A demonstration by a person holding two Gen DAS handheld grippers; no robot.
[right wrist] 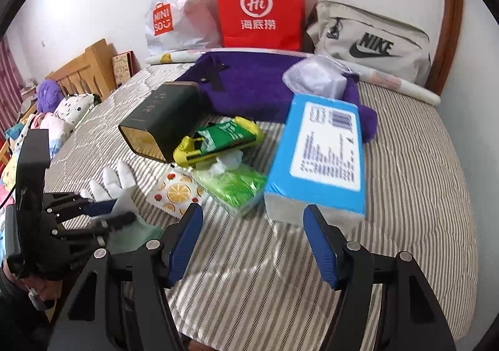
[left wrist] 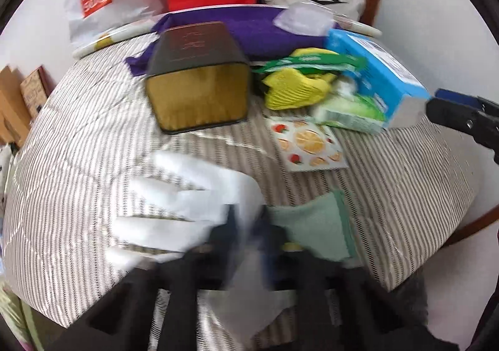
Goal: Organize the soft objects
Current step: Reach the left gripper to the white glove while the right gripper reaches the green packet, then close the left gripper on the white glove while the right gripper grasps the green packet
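A white glove lies on the striped bed, and my left gripper is shut on its cuff; the same grip shows in the right wrist view, where the glove spreads its fingers. A pale green cloth lies right beside the glove. My right gripper is open and empty, just in front of a blue box. Yellow gloves in green packaging, a green tissue pack and a fruit-print cloth lie near the middle.
A dark tin with a gold inside lies on its side. A purple towel, a clear plastic bag, a red paper bag, a white shopping bag and a Nike bag stand at the back.
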